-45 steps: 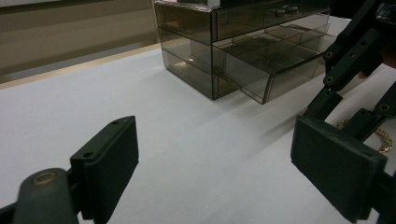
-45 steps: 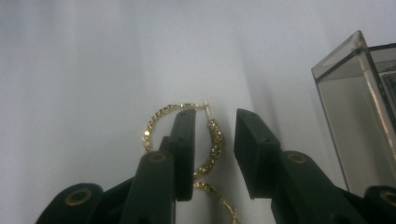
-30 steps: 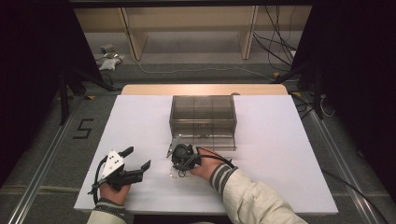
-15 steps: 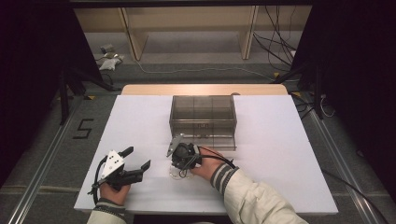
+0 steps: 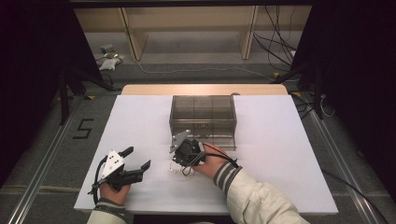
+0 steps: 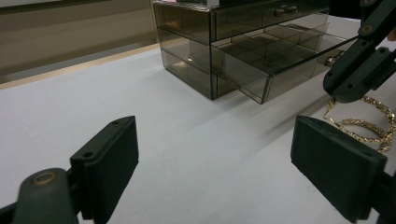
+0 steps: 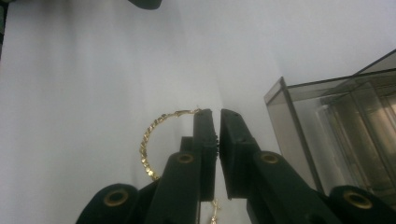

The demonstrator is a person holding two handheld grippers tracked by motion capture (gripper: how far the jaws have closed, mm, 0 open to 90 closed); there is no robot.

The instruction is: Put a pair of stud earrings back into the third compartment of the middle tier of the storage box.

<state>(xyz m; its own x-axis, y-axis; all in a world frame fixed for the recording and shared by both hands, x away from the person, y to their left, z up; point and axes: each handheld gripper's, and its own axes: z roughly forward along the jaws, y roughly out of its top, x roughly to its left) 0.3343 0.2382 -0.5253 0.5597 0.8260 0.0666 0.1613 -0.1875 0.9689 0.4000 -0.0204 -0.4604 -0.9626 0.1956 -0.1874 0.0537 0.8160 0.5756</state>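
A gold hoop earring (image 7: 148, 140) hangs just above the white table, pinched at its rim by my right gripper (image 7: 215, 116), which is shut on it. From above, that gripper (image 5: 181, 161) points down at the gold hoops (image 5: 177, 168), just in front of the smoky clear drawer box (image 5: 203, 114). The box's lower drawer (image 6: 285, 63) stands pulled out. My left gripper (image 5: 136, 157) rests low at the front left with its jaws wide open and nothing between them. Ahead of it I see the right gripper's jaws (image 6: 348, 91) over the gold hoops (image 6: 369, 128).
The white table (image 5: 280, 154) has bare room to the right of the box and on its left half. A wooden strip (image 5: 205, 89) runs along the far edge. Cables and shelf legs lie on the floor beyond.
My right gripper has risen a little, with the gold hoop still in its jaws. The left gripper has stayed where it was.
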